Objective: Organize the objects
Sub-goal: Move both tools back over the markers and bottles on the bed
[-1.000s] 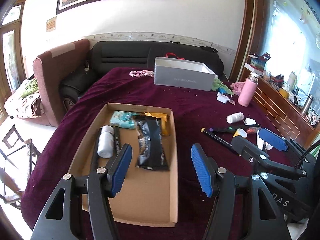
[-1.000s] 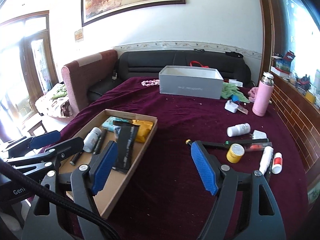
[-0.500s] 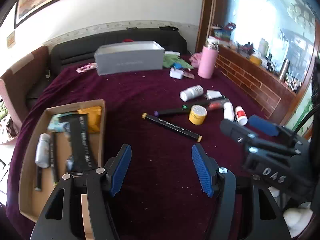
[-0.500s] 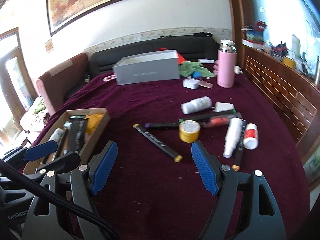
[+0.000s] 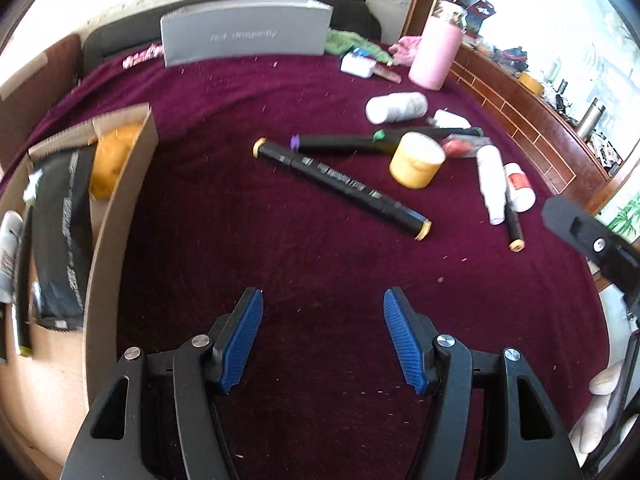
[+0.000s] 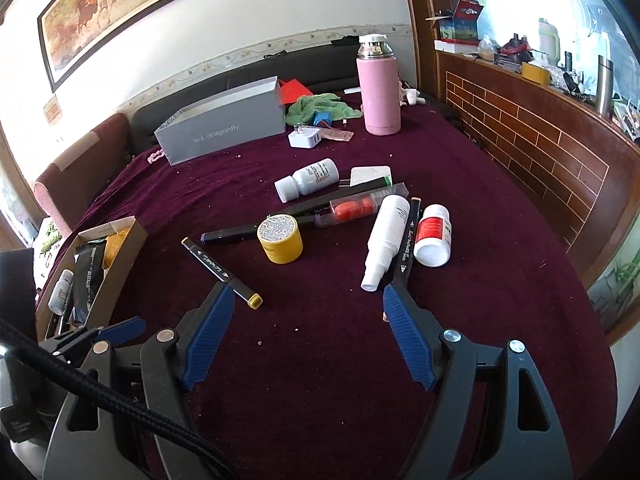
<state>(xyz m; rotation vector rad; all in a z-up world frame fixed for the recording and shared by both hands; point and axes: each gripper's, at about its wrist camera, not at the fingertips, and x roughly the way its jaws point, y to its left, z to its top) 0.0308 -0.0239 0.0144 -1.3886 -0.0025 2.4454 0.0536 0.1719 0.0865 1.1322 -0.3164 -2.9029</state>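
My left gripper [image 5: 323, 304] is open and empty over the maroon cloth, just in front of a black marker with yellow caps [image 5: 342, 187]. My right gripper [image 6: 308, 300] is open and empty; the same marker [image 6: 221, 272] lies by its left finger. Beyond lie a yellow round tin [image 6: 279, 239], a white spray bottle [image 6: 385, 240], a red-labelled pill bottle [image 6: 433, 235], a second white pill bottle [image 6: 308, 179] and other markers. A cardboard tray [image 5: 116, 216] at the left holds a black packet [image 5: 60, 236], a yellow pouch and a white bottle.
A grey shoe box [image 6: 224, 124], a pink flask [image 6: 378, 92], a white charger [image 6: 306, 138] and a green cloth [image 6: 316, 104] stand at the back of the table. A brick-patterned ledge [image 6: 540, 152] runs along the right edge. A sofa is behind.
Both grippers swung right, from the cardboard tray toward the loose items, and moved closer to them. The tray now sits at the left edge of both views. Both stay open.
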